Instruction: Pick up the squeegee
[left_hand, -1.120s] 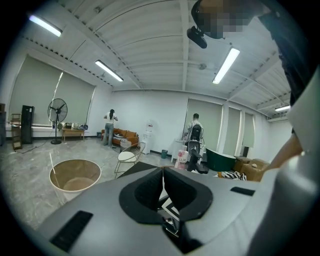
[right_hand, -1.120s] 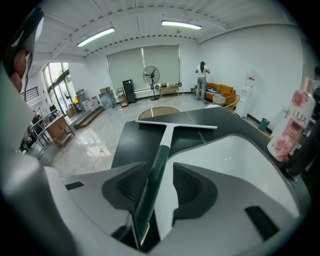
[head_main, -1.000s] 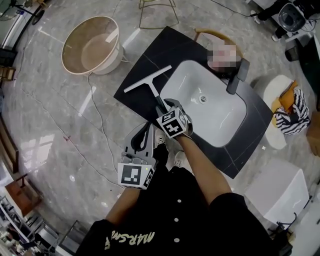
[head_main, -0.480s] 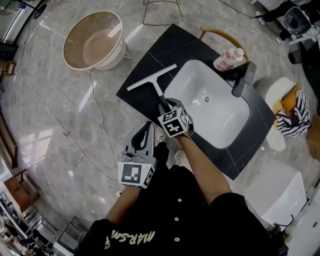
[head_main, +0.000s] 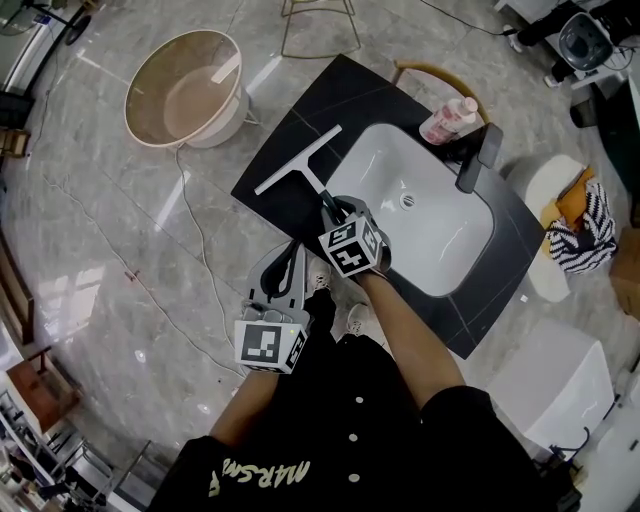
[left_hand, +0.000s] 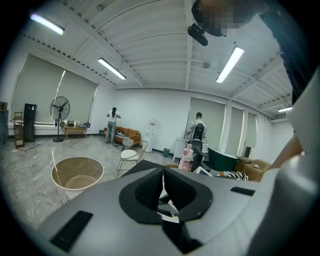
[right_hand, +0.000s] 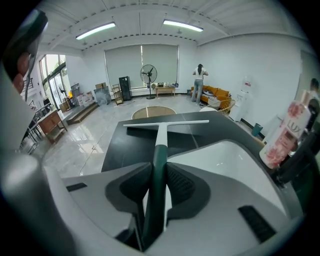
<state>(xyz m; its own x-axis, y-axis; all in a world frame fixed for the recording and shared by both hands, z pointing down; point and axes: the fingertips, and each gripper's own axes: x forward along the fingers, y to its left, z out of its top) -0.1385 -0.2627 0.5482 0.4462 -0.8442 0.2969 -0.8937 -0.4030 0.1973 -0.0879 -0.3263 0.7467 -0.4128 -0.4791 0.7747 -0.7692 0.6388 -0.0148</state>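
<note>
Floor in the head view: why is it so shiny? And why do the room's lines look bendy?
Head view: the polished floor mirrors bright light as white patches. Right gripper view: the wide lens bows the ceiling lights; the squeegee blurs up close.

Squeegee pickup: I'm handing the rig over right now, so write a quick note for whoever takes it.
Right gripper: jaws have just been closing, and the pads now look pressed on the dark green handle of the white-bladed squeegee.
Left gripper: shut, nothing in it.
The blade lies on the black countertop, beside the white sink.
Done: reach and grasp. Left: lift it clear.
</note>
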